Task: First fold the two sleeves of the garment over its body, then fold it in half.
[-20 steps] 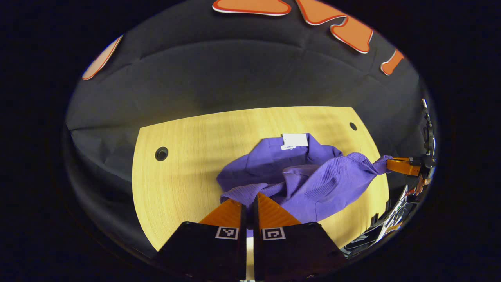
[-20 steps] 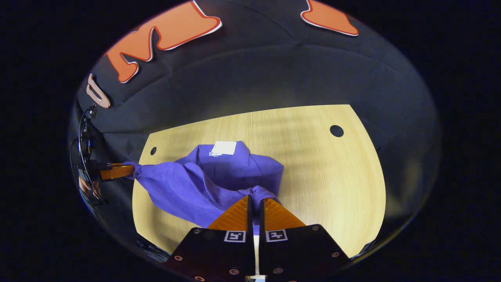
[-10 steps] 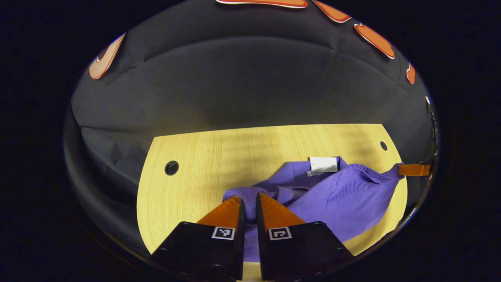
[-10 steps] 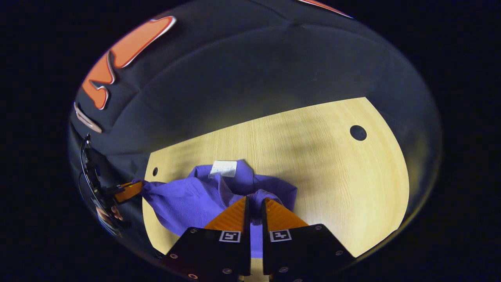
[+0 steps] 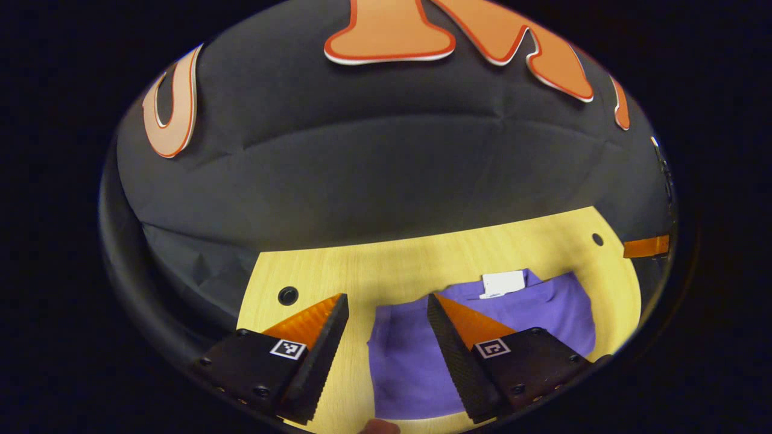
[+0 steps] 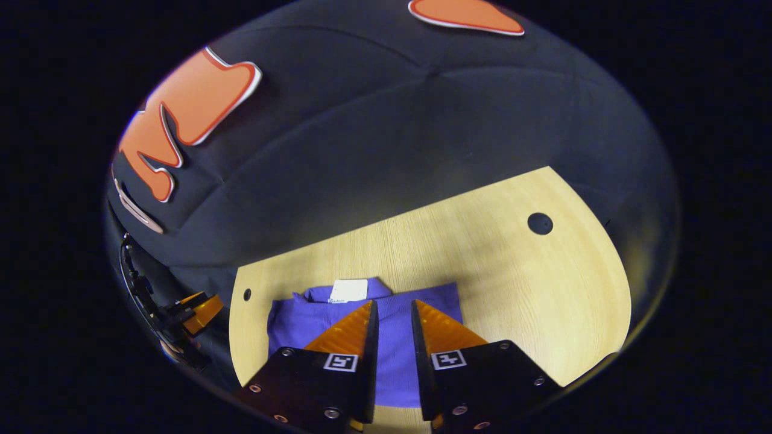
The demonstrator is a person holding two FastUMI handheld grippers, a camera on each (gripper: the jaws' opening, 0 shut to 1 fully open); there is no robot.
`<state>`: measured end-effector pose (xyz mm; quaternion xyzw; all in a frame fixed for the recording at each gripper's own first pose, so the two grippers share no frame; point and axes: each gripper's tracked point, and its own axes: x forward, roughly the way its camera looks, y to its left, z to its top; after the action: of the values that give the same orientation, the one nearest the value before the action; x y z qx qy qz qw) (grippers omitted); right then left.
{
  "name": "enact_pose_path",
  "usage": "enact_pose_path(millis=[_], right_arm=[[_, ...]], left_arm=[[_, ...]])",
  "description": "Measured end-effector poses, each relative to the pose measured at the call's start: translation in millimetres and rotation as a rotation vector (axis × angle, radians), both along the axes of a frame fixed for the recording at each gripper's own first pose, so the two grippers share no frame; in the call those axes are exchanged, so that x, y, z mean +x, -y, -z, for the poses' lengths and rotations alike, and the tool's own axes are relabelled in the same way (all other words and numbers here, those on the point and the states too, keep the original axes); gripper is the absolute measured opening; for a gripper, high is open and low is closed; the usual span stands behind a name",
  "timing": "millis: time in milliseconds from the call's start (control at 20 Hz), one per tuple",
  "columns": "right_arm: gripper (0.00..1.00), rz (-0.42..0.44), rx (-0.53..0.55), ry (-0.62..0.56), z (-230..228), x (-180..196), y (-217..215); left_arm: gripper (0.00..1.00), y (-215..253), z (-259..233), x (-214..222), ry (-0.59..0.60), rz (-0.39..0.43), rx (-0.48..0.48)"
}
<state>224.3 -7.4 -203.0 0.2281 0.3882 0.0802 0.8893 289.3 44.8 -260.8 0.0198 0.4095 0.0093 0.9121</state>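
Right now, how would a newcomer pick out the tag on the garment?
Start at the pale wooden table before the black wall. On it lies a flat purple garment. At its far edge, by the neckline, sits a small white tag, the only white patch on the purple cloth.

Lighting is uneven: the wooden table (image 6: 512,271) is brightly lit with soft banded shadows, while the surrounding cloth stays dim. Both views are sharp at centre, with strong fisheye bending and darkening toward the edges. No glare or motion blur observed.
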Motion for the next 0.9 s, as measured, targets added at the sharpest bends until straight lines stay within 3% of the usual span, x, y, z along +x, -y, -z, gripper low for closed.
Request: enact_pose_path(millis=[100, 400, 500, 600, 900], right_arm=[[0.40, 0.013, -0.018, 0.045, -17, -7, 0], [0.55, -0.010, -0.046, 0.183, -73, -44, -23], [0.82, 0.000, -0.055, 0.228, -90, -53, -28], [0.94, 0.015, -0.057, 0.284, -109, -61, -33], [0.95, -0.018, -0.113, 0.434, -140, -82, -61]], left_arm=[[0.90, 2, -17, -7, 0.025, 0.003, -0.037], [0.92, 5, -85, -41, 0.164, -0.006, -0.143], [0.99, 14, -107, -55, 0.201, 0.013, -0.185], [0.99, 8, -127, -66, 0.251, 0.005, -0.180], [0.98, 15, -189, -102, 0.452, 0.051, -0.234]])
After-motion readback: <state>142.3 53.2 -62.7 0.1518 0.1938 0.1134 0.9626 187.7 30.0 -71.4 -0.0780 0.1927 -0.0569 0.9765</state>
